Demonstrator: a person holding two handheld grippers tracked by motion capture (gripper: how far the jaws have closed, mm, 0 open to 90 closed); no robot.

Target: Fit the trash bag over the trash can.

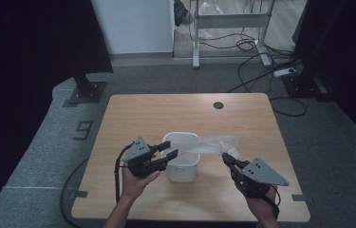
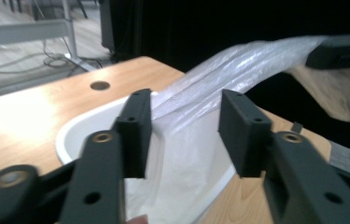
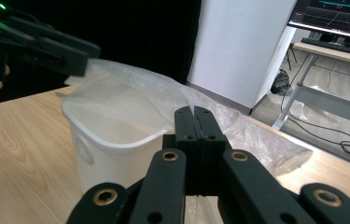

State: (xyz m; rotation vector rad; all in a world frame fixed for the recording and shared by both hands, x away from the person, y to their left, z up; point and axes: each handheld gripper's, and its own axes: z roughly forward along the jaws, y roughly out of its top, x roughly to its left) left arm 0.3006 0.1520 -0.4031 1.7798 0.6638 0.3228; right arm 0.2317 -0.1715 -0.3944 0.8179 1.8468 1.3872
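Forearms enter low in the high view, left gripper point(image 1: 165, 155) wide-jawed over a small white plastic bin point(image 1: 182, 168), right gripper point(image 1: 228, 159) pinching a clear thin plastic bag point(image 1: 216, 143) draped from bin across the light wooden table point(image 1: 137, 114); grey floor, cables behind. Left gripper view: jaws apart astride the film. Right gripper view: jaws closed on film. Judged step: lining the bin; next, left grasps the opposite edge.

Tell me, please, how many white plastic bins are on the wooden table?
1. The small white plastic bin stands near the table's middle, between the two grippers, with a clear plastic bag draped from it. None seems hidden.
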